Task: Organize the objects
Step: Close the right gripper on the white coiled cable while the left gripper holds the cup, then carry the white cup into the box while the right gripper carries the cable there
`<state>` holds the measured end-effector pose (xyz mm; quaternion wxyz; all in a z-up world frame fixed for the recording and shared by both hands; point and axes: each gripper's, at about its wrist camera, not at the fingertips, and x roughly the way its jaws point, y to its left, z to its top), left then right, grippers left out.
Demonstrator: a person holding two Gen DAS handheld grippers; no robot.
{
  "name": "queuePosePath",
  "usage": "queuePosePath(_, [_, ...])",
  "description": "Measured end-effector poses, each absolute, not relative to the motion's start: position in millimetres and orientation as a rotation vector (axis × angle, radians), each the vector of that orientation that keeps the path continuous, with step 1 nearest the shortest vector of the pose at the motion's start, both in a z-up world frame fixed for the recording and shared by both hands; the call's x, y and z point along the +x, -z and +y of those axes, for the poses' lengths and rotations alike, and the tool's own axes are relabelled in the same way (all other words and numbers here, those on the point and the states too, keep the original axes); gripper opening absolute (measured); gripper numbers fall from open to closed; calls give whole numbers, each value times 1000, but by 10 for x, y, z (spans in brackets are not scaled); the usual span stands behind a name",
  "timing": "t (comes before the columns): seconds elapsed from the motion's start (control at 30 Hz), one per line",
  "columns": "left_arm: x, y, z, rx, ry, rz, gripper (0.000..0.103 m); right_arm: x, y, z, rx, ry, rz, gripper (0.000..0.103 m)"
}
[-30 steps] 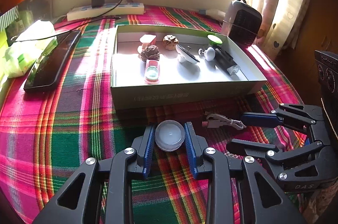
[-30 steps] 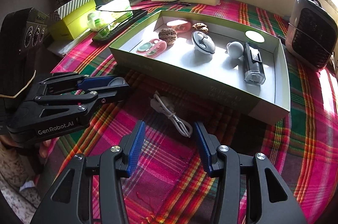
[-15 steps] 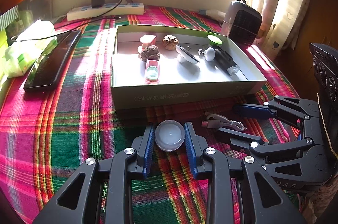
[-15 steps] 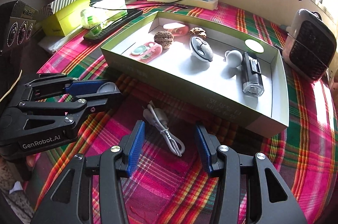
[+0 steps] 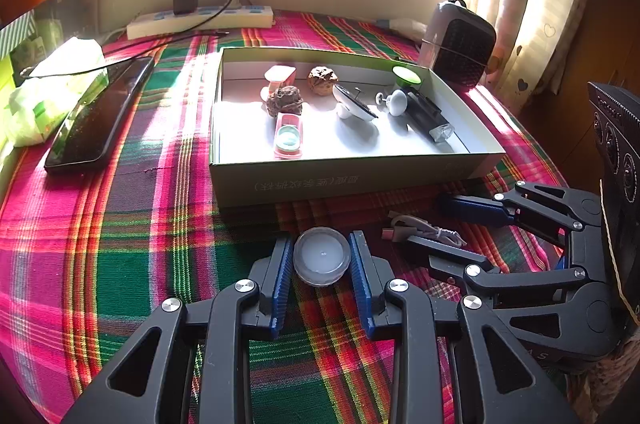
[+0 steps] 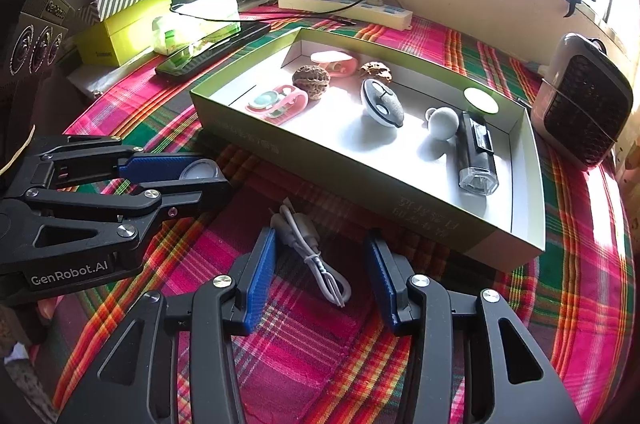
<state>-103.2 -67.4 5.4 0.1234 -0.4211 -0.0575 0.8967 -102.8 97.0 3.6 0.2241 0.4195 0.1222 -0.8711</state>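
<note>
My left gripper point(image 5: 322, 256) is shut on a round translucent white lid point(image 5: 322, 258) low over the plaid cloth, just in front of the green box point(image 5: 344, 179); it also shows in the right wrist view point(image 6: 192, 179), with the lid point(image 6: 199, 170) between its fingers. My right gripper point(image 6: 320, 256) is open, its fingers either side of a coiled white cable point(image 6: 316, 256) that lies on the cloth; the cable also shows in the left wrist view point(image 5: 424, 230). The box holds several small items, among them a walnut point(image 6: 311, 77), a mouse point(image 6: 382, 101) and a black torch point(image 6: 476, 151).
A black phone point(image 5: 96, 115) and a tissue pack point(image 5: 44, 95) lie at the left. A power strip point(image 5: 200, 19) with a charger sits at the back wall. A small heater point(image 6: 584, 111) stands right of the box. A yellow box point(image 6: 116, 35) sits at the far left.
My right gripper has moved forward along the cloth, so the cable now lies between its open fingers. My left gripper has stayed still, shut on the lid.
</note>
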Motion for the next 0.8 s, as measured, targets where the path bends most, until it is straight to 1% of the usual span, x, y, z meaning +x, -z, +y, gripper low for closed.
queuePosePath(0.13, [-1032,-53,-674,-1228,-2615,-169,27,-1005,-37,951,1148,2397,341,35])
queuePosePath(0.37, [-1032,-50,-674,-1228,-2616,-170,27,-981,-38,949,1141,2398,328,27])
queuePosePath(0.5, [-1031,-48,-672,-1228,-2616,-167,27,-987,-40,969,1146,2404,311,20])
queuePosePath(0.8, [-1031,-44,-667,-1228,-2616,-167,27,-986,-39,989,1152,2408,281,20])
